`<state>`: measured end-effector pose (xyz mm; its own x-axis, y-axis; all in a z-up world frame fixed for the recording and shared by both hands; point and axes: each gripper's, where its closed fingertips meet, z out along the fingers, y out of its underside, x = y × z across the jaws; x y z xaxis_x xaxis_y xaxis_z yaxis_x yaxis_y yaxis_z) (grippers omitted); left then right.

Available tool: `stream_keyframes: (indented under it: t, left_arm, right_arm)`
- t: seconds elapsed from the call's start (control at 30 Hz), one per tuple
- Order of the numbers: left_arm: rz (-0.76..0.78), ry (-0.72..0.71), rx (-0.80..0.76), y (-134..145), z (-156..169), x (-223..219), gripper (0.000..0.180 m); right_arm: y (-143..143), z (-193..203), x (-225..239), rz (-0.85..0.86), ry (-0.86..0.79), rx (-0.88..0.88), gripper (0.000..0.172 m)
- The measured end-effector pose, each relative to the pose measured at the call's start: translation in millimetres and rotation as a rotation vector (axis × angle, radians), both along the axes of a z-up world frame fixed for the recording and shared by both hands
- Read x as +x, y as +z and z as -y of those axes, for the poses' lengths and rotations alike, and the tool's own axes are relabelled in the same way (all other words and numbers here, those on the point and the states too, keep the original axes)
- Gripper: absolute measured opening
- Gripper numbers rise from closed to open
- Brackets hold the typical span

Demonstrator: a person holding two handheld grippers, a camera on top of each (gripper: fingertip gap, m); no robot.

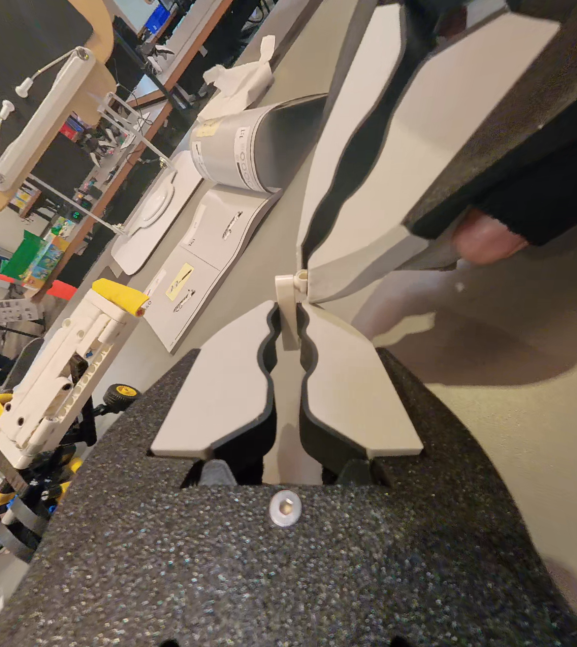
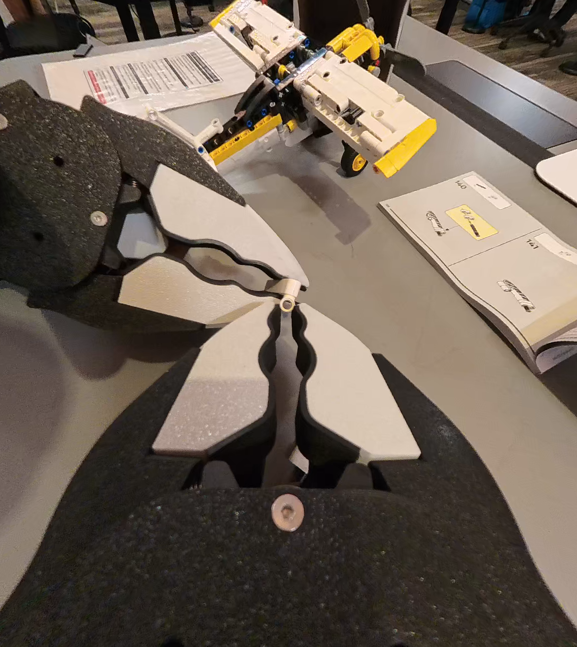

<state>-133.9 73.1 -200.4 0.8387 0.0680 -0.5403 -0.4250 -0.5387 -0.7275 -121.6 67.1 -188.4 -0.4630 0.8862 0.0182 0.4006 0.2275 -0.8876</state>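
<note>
Left gripper [image 1: 288,308] jaws clamp a flat beige beam [image 1: 288,322]; right gripper [image 2: 288,306] jaws clamp a small beige tube piece [image 2: 286,303], touching the beam's end above the grey worktop [image 2: 402,332]. Bare worktop ahead. Toy plane [image 2: 318,87] and open booklet [image 2: 490,252] lie well apart. Only the left view shows a tissue [image 1: 241,80].

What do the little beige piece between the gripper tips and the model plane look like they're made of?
The beige piece, pinched in the left hand-held gripper, looks like moulded plastic: smooth, slightly glossy, with rounded edges. The plane also looks plastic: glossy white and yellow parts with round holes and studs.
</note>
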Motion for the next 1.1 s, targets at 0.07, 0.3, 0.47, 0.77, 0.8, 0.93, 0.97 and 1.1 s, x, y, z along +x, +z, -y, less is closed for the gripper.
stream_keyframes:
  t: [0.07, 0.3, 0.47, 0.77, 0.8, 0.93, 0.97, 1.1]
  left_arm:
    - [-0.017, 0.005, -0.005, 0.4, 0.1, 0.2, 0.009]
    - [0.031, -0.041, 0.038, 3.9, -0.6, 4.7, 0.009]
    - [0.057, -0.058, 0.055, 5.2, -1.1, 6.3, 0.009]
    - [0.301, -0.085, 0.025, -3.2, -5.2, 8.8, 0.008]
    - [0.363, -0.087, 0.015, -5.5, -5.2, 9.8, 0.008]
    - [0.697, -0.121, 0.02, -5.3, -4.4, 17.0, 0.008]
    - [0.793, -0.144, 0.015, -4.8, -3.4, 20.1, 0.008]
    - [1.208, -0.271, -0.042, -1.7, 3.5, 40.1, 0.008]
  right_arm:
    - [0.0, 0.0, 0.2, 0.008, -0.001, -0.014, 0.006]
    - [5.4, 2.9, 2.9, 0.066, 0.042, -0.216, 0.006]
    - [8.2, 5.0, 4.6, 0.108, 0.078, -0.347, 0.006]
    - [6.5, -1.6, 4.0, 0.073, 0.123, -0.239, 0.011]
    - [5.8, -4.6, 3.4, 0.064, 0.12, -0.21, 0.013]
    - [8.8, -4.8, 6.4, 0.011, 0.169, -0.135, 0.013]
    - [10.7, -3.8, 7.8, -0.009, 0.189, -0.119, 0.013]
    - [20.8, -4.5, 14.3, -0.1, 0.278, -0.083, 0.014]
